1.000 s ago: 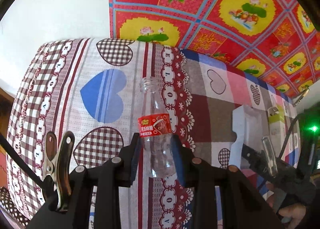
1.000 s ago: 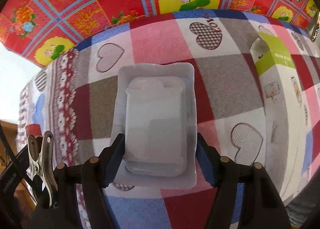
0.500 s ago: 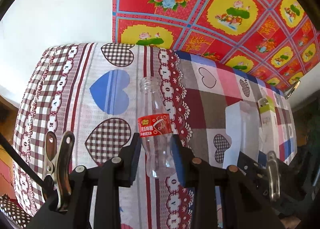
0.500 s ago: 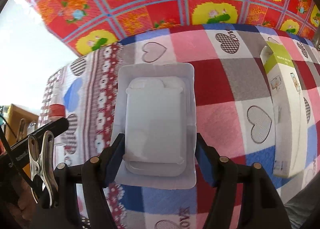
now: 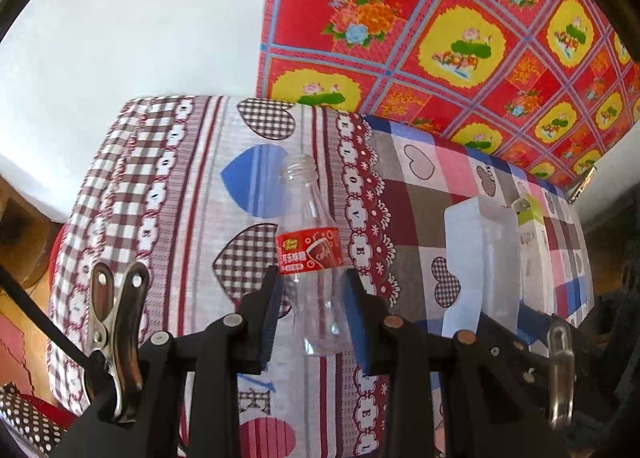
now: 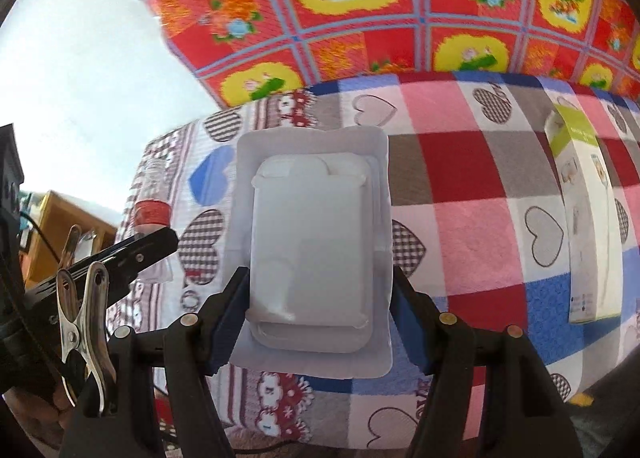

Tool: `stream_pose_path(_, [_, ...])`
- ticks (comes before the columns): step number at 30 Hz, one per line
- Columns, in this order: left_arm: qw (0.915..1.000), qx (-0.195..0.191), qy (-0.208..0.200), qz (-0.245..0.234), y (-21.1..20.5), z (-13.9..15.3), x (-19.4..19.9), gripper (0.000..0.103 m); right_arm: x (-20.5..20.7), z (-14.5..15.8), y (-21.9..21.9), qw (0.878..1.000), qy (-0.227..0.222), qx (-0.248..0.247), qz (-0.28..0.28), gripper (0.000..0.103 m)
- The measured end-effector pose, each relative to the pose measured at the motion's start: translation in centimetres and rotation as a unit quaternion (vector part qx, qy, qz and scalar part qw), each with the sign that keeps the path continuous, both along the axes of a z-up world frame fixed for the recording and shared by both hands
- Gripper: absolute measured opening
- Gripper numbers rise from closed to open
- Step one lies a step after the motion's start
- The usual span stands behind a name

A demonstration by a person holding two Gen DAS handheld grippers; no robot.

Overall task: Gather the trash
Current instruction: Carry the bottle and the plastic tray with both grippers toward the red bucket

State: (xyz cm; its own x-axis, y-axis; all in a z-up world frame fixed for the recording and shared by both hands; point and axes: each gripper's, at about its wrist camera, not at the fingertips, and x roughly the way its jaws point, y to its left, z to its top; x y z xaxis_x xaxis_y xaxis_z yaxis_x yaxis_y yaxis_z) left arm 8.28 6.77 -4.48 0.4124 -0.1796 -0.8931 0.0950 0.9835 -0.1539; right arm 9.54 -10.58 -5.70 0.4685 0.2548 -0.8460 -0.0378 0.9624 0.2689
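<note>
The left gripper [image 5: 310, 314] has its jaws clamped on a clear, capless plastic bottle [image 5: 310, 258] with a red label, held above the heart-patterned counter [image 5: 180, 198]. The right gripper [image 6: 318, 322] pinches a white moulded plastic tray [image 6: 310, 242] (shallow, with a raised centre). A white-and-green carton [image 6: 580, 218] lies near the counter's right edge, leaving the middle cloth bare

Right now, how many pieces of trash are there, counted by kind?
Plastic bottle: 1, in the left tongs
White plastic tray: 1, in the right tongs
Cardboard box: 1, lying on the patterned cloth
Total: 3
</note>
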Motion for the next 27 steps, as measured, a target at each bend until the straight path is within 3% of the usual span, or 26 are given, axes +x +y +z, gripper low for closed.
stream_pose_path(11, [0.9968,0.004,-0.019,0.078,3.4,2.6,-3.4,0.032,-0.9,1.4,2.8,0.996,-0.013,0.004,0.086,0.068])
stream_pose_path(27, [0.9794,0.015,-0.028,0.199,10.0,2.8,-6.3,0.032,-0.8,1.2,8.0,0.978,-0.016,0.021,0.205,0.068])
